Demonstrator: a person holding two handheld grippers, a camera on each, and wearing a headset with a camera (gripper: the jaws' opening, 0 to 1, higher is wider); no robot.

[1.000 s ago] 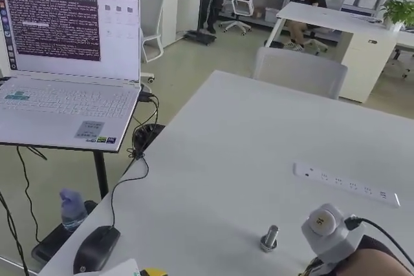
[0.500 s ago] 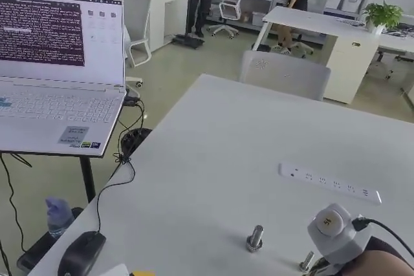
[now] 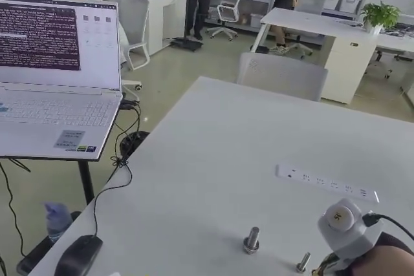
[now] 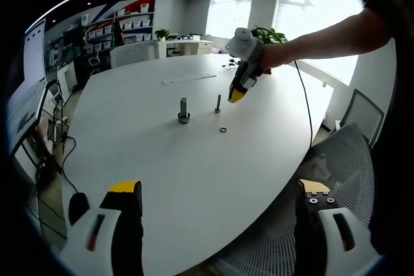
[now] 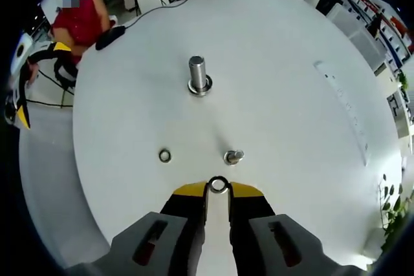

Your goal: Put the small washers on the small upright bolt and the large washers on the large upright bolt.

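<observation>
My right gripper (image 5: 218, 189) is shut on a small metal washer (image 5: 218, 184), held just short of the small upright bolt (image 5: 233, 156). Farther ahead stands the large upright bolt (image 5: 198, 75). Another washer (image 5: 165, 156) lies flat on the white table to the left of the small bolt. In the head view the large bolt (image 3: 250, 240) and small bolt (image 3: 303, 263) stand near the bottom edge, beside the right gripper (image 3: 323, 264). My left gripper (image 4: 220, 195) is open with nothing between its jaws, held off the table's edge, facing both bolts (image 4: 184, 110) and the loose washer (image 4: 223, 129).
A white power strip (image 3: 326, 183) lies beyond the bolts. A laptop (image 3: 55, 63) on a stand and a black mouse (image 3: 77, 256) sit at the left. A grey chair (image 3: 281, 74) stands at the table's far side. People stand in the office behind.
The head view has swung, bringing the small bolt into view. The right gripper now sits farther right of the large bolt, next to the small bolt.
</observation>
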